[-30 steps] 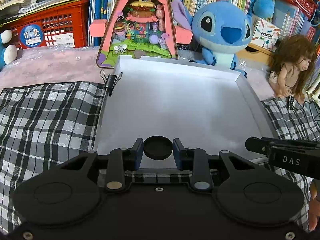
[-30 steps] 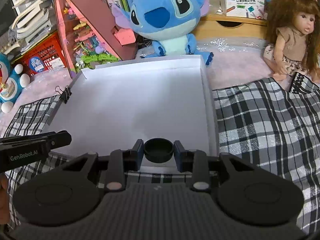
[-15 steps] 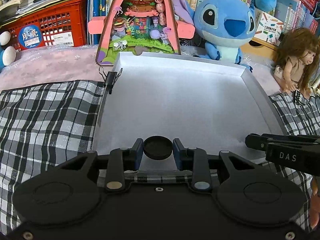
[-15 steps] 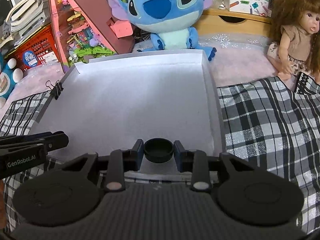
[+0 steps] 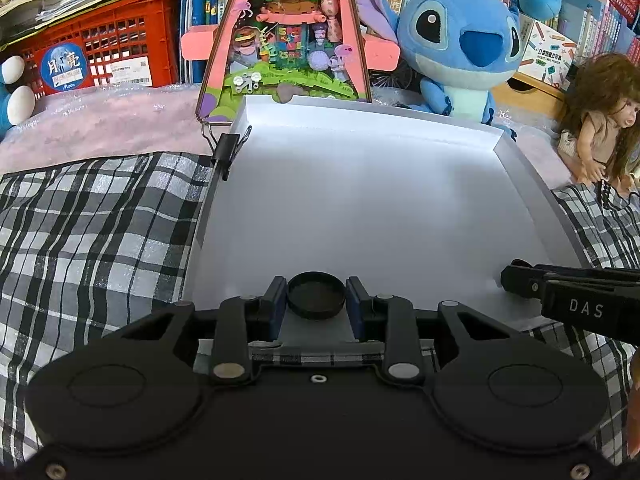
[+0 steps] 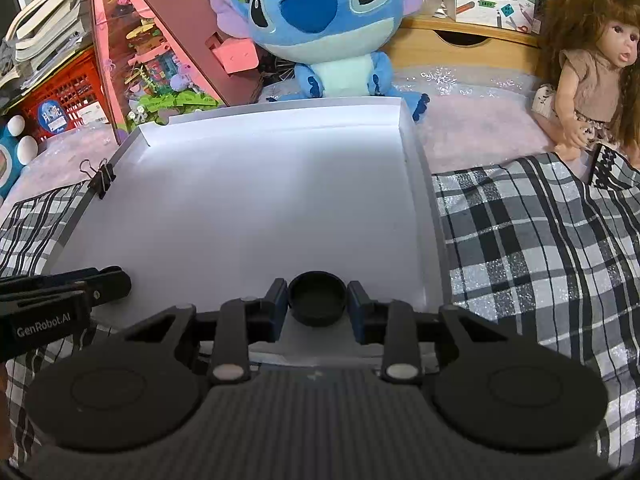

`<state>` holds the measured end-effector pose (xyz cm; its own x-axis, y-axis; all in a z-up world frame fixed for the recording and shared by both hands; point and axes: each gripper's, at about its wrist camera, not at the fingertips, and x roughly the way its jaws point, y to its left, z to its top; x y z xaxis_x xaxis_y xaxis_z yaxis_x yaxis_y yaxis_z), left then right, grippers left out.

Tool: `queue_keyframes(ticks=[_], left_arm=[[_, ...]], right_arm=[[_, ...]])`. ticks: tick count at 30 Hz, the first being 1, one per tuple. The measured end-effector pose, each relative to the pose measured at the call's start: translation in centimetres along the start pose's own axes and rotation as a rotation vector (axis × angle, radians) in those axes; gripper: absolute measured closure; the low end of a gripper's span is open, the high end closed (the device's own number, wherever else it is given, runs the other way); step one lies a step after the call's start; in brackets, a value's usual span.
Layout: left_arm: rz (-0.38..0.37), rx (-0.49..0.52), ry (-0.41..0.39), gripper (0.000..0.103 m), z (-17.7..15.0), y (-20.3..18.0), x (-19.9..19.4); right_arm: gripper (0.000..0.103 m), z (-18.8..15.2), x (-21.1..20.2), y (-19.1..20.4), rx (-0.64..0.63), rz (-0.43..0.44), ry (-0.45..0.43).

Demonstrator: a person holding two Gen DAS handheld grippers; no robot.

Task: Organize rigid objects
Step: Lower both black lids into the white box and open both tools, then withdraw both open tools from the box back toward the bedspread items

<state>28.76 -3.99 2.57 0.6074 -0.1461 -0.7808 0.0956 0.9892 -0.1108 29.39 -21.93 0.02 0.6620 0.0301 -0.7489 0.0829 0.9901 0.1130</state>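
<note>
Your left gripper (image 5: 316, 298) clamps a black cap (image 5: 316, 295) | your right gripper (image 6: 317, 300) clamps a second black cap (image 6: 317, 298) | both hover over the white tray's (image 5: 532, 184) near edge, apart.

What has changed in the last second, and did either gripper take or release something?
Nothing was taken or let go. The left gripper holds its black cap between its jaws, and the right gripper holds its own black cap, as before. Both views slid a little nearer over the white tray. The tray's inside is bare as before, and the binder clip is on its left edge.
</note>
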Motion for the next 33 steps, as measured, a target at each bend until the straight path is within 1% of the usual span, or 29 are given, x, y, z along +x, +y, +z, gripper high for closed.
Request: queue_keyframes(ticks=[4,12,14,16,18,20,21,23,27,31,33], left_arm=[[0.0,-0.002,-0.013,0.073,-0.1,0.0,0.1],[0.005,0.006,-0.034,0.072,-0.3,-0.1,0.0],[-0.001,-0.002,-0.035,0.066,-0.3,0.0,-0.2],[-0.002,-0.012,-0.041,0.061,-0.3,0.1,-0.4],[-0.001,-0.015,-0.045,0.057,-0.3,0.3,-0.8],[-0.001,-0.019,-0.047,0.048,-0.3,0.5,-1.3],[0.0,-0.022,-0.052,0.046,-0.3,0.7,-1.5],[0.005,-0.028,-0.061,0.039,-0.5,1.0,-2.1],[0.006,-0.03,-0.088,0.033,-0.9,1.5,-3.4],[-0.003,-0.013,-0.125,0.027,-1.4,1.6,-5.0],[-0.005,-0.005,-0.141,0.026,-1.7,1.6,-5.7]], right_arm=[[0.066,-0.1,0.1,0.1,-0.01,-0.004,-0.007],[0.063,-0.4,0.2,0.7,-0.046,-0.018,-0.026],[0.062,-0.4,0.2,0.7,-0.049,-0.02,-0.032],[0.048,-0.5,0.1,0.7,-0.048,-0.018,-0.039],[0.045,-0.6,0.0,0.7,-0.04,-0.008,-0.045],[0.04,-0.7,-0.2,0.6,-0.033,-0.003,-0.051],[0.039,-0.7,-0.3,0.6,-0.03,0.0,-0.055],[0.038,-0.8,-0.8,0.5,-0.028,0.011,-0.067],[0.029,-1.2,-2.1,0.4,-0.036,0.022,-0.106],[0.026,-1.8,-3.7,0.3,-0.05,0.015,-0.154],[0.022,-2.1,-4.3,0.1,-0.051,0.02,-0.172]])
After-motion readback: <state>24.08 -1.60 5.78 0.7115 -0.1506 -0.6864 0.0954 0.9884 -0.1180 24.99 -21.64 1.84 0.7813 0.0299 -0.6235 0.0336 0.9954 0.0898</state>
